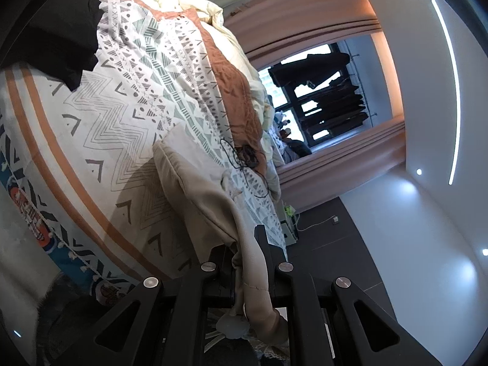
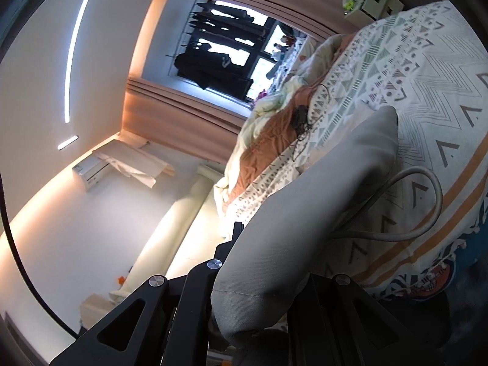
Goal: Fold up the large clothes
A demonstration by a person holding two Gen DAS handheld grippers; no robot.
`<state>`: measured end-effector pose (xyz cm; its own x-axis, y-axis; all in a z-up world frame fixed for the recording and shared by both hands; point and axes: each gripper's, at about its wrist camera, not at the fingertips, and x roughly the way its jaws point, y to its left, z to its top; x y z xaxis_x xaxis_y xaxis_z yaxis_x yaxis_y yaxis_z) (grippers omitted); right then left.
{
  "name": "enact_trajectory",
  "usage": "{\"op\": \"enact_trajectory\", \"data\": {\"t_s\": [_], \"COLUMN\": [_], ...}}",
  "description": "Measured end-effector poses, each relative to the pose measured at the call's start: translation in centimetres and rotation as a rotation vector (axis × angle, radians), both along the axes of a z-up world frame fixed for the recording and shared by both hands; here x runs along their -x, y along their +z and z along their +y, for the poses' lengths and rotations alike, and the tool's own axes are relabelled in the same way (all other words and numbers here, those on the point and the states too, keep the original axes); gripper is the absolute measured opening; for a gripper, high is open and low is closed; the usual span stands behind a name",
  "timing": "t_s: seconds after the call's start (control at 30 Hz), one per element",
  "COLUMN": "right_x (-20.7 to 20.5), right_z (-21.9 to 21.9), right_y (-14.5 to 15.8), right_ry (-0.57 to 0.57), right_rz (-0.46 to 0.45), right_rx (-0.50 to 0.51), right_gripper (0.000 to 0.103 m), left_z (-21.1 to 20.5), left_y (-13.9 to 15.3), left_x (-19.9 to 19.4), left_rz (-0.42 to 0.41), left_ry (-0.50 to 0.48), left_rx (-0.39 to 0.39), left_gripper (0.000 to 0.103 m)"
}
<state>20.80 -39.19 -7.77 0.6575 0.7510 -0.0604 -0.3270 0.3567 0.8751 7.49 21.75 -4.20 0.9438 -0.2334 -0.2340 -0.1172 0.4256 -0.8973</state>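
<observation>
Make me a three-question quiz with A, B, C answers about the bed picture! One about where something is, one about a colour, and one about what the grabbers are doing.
1. Where does the tangle of thin black cable lie?
A. On the patterned bedspread
B. On the floor
C. On the window sill

2. What colour is the garment being held?
A. Bright red
B. Beige
C. Dark blue

3. What is the left gripper doing?
A. Open, touching nothing
B. Shut on the garment
C. Shut on a pillow

Answers:
1 A: the black cable rests on the patterned bedspread, near its rust-brown band.
2 B: the beige garment is a pale tan, seen in both wrist views.
3 B: the left gripper has the fabric pinched between its fingers; the right gripper also grips the cloth.
</observation>
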Motion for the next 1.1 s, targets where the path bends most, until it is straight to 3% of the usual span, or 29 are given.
{"op": "enact_trajectory", "data": {"t_s": [0.23,0.47,0.77,1.1], "right_x": [1.2,0.3,-4.1,-11.3], "right_z": [0.2,0.4,0.9,2.5], "right_y": [3.4,3.4,3.5,4.9], "right_ry": [-0.002,-0.028,-0.059,-0.089], "right_rz": [-0.088,-0.085,-0.058,-0.040], "right_rx": [0.002,0.032,0.029,0.052], "right_gripper": [0.008,0.008,0.008,0.008], "left_z": [0.1,0.0,1.0,3.1], "left_y": [3.8,5.1,5.2,5.6], "left_x": [2.6,2.0,-2.9,-11.0], "left_rz": [-0.092,-0.103,-0.084,-0.067], "left_ry": [0.013,0.028,0.039,0.065], "left_rx": [-0.016,-0.062,-0.079,-0.086], "left_gripper": [0.009,0.010,0.010,0.010]}}
